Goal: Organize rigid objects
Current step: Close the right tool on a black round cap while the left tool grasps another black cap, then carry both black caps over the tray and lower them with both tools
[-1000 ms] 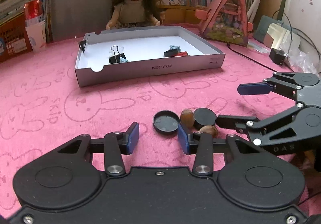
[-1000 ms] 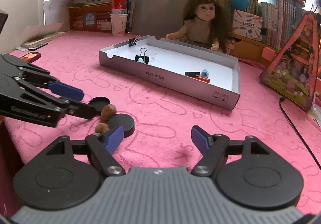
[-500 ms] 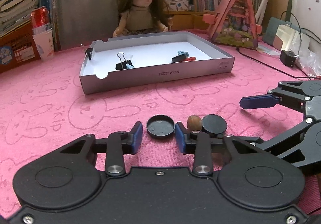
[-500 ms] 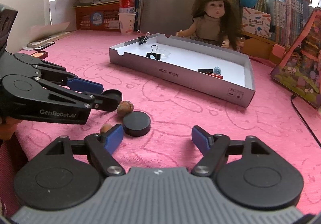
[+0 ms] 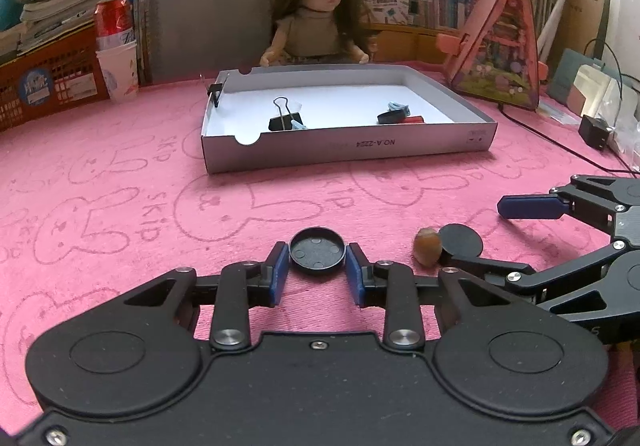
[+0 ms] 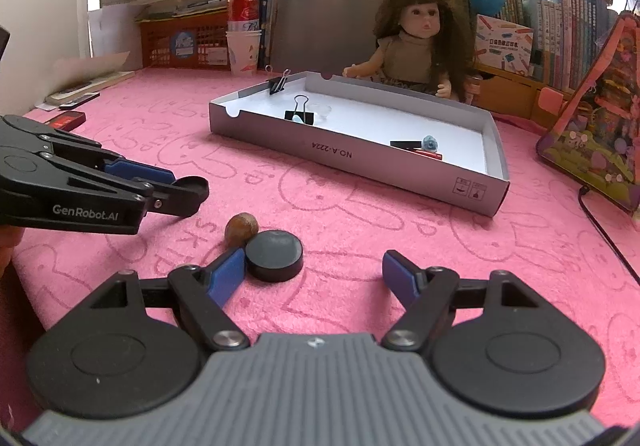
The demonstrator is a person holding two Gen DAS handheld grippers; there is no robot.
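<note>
A black round cap point(image 5: 317, 256), hollow side up, sits between the blue pads of my left gripper point(image 5: 316, 266), which is shut on it low over the pink cloth. In the right wrist view the same cap point(image 6: 192, 191) shows at the tips of the left gripper point(image 6: 182, 192). A brown nut point(image 6: 241, 229) and a flat black disc point(image 6: 274, 254) lie touching on the cloth. My right gripper point(image 6: 312, 266) stands open, its left finger beside the disc and nothing gripped. From the left wrist view, the disc point(image 5: 460, 240) and nut point(image 5: 427, 246) lie by the right gripper point(image 5: 474, 234).
A grey cardboard tray point(image 5: 348, 150) with a white floor stands farther back, holding binder clips point(image 5: 285, 118) and small black, red and blue pieces. Behind it sit a doll point(image 5: 316, 22), a red can point(image 5: 114, 20), a paper cup, books and a pink toy house point(image 5: 500, 46). A cable runs at right.
The left jaws have closed from beside the black cap onto it. A second nut by the right gripper's left finger is no longer visible. The right gripper has stayed open.
</note>
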